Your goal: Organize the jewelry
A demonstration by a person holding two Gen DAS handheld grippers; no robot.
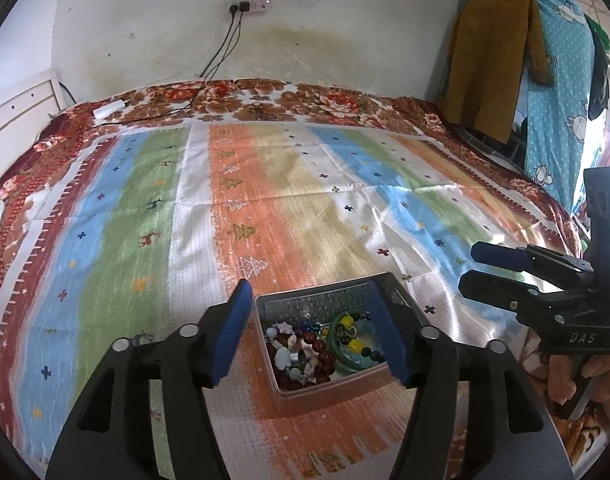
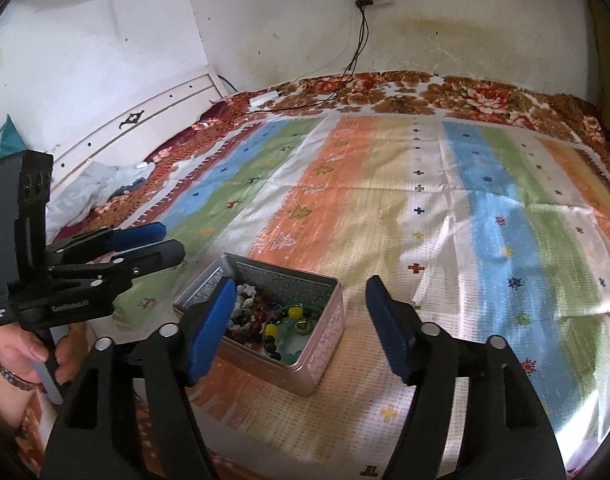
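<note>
Hand-held grippers, left (image 1: 311, 332) and right (image 2: 301, 326), spread wide above tin (image 1: 281, 390).

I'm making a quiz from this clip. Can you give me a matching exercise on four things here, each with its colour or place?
Column 1:
1. tin box
2. power strip
3. brown coat
4. jade bangle

Column 2:
A. hanging on the rack
B. green
C. mounted on the wall
D. on the striped cloth, holding beads

Pairs: 1-D, 2-C, 3-A, 4-B

A striped cloth (image 1: 265, 208) covers the floral bedspread (image 1: 265, 96) below a power strip (image 1: 249, 4).
</note>
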